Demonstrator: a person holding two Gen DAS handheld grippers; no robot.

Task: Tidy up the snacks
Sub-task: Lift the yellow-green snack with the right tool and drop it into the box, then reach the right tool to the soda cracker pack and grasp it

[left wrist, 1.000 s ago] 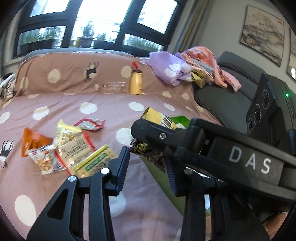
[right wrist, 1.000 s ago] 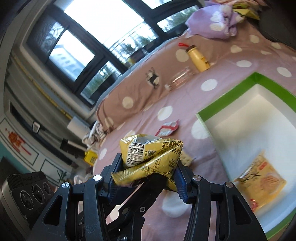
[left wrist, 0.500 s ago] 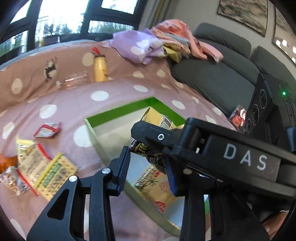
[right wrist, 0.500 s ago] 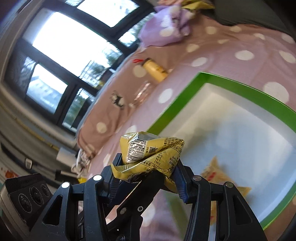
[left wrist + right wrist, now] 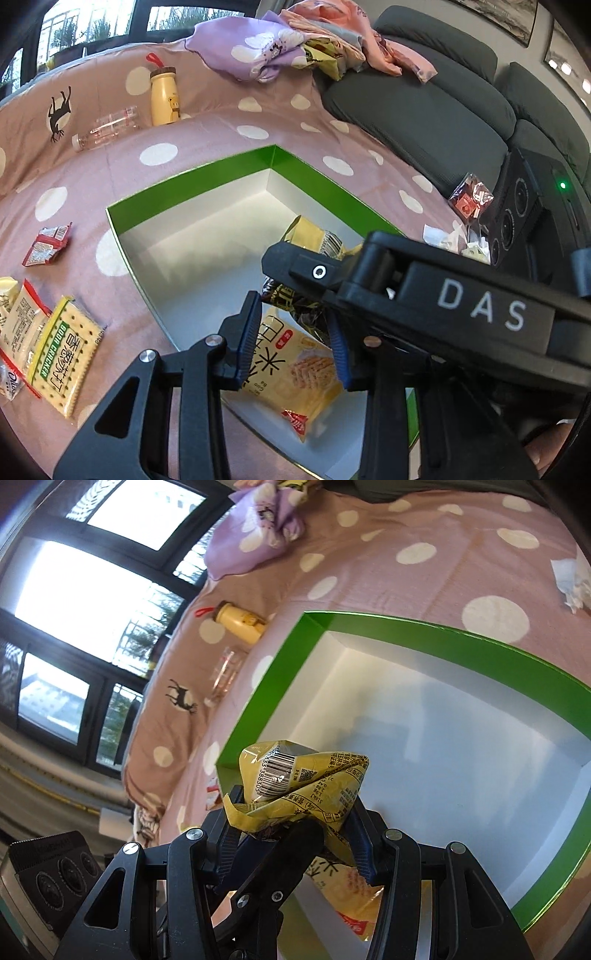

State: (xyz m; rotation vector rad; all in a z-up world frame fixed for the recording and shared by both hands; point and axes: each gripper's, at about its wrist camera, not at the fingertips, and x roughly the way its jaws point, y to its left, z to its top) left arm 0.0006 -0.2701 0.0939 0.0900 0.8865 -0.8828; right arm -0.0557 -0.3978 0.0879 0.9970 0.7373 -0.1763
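The right gripper (image 5: 295, 834) was clenched on a crumpled yellow snack packet (image 5: 303, 779), held above the green box (image 5: 258, 698) on the polka-dot bed cover (image 5: 207, 122). The left gripper (image 5: 293, 336) had its jaws apart with nothing between the pads, poised over the box's near corner. Inside the box, at 6 o'clock, lay a yellow rice-cracker pack (image 5: 295, 373). At 9 o'clock of the box, a cracker packet (image 5: 66, 354) and a red sachet (image 5: 46, 245) lay on the cover. A yellow bottle (image 5: 164, 96) stood at 11 o'clock.
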